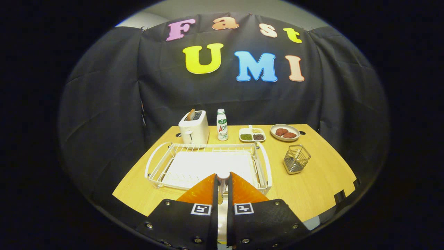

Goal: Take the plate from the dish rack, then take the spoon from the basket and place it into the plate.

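- Gripper view: the gripper (222, 183) sits over the near rail of the dish rack (208, 166), its two fingers drawn close with a narrow gap between them.
- In that gap stands the thin white edge of a plate (222, 180), seen edge-on; both fingers press on it from either side, so the tool is clamped on the plate.
- The plate's rim runs down between the fingers toward the gripper body; how much of it lies below I cannot tell.
- The dish rack is a white wire frame with a white tray inside it, resting on the wooden table (319, 180).
- A small wire basket (296, 159) stands on the table to the right of the rack, well apart from the fingers; a pale handle that seems to be the spoon (297, 151) leans inside it.
- Beyond the rack, along the far edge of the table, stand a white toaster (193, 129), a bottle (222, 125), a divided tray of grains (252, 134) and a round dish of brown food (284, 133).
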`<action>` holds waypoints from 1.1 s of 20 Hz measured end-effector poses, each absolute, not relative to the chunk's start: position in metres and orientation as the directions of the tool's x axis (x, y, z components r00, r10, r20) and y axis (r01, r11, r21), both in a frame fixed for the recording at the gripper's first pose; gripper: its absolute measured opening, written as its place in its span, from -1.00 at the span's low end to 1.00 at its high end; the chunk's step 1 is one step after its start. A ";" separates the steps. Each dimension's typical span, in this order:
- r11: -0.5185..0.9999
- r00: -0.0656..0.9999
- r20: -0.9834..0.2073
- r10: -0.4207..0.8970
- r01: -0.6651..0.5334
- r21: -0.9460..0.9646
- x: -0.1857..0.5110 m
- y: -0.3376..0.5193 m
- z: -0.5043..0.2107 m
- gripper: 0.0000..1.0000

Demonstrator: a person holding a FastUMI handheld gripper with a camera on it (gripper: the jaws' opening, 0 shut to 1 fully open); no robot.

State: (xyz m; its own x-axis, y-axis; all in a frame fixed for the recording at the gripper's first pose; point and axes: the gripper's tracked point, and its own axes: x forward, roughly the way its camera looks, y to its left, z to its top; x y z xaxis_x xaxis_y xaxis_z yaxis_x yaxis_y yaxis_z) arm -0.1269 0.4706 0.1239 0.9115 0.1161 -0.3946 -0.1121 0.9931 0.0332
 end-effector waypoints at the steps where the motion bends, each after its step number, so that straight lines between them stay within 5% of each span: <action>1: 0.991 0.905 -0.404 0.132 -0.127 0.039 -0.131 0.475 0.118 -0.80; 12: 0.982 0.848 -0.497 0.186 -0.181 0.058 -0.144 0.493 0.065 -0.75; 22: 0.987 0.877 -0.452 0.163 -0.146 0.072 -0.136 0.479 0.090 -0.62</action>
State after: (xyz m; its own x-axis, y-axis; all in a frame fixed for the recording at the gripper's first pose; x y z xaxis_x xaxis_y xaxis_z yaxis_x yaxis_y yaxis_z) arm -0.1358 0.4792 0.0897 0.8772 0.1628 -0.4517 -0.1458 0.9867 0.0724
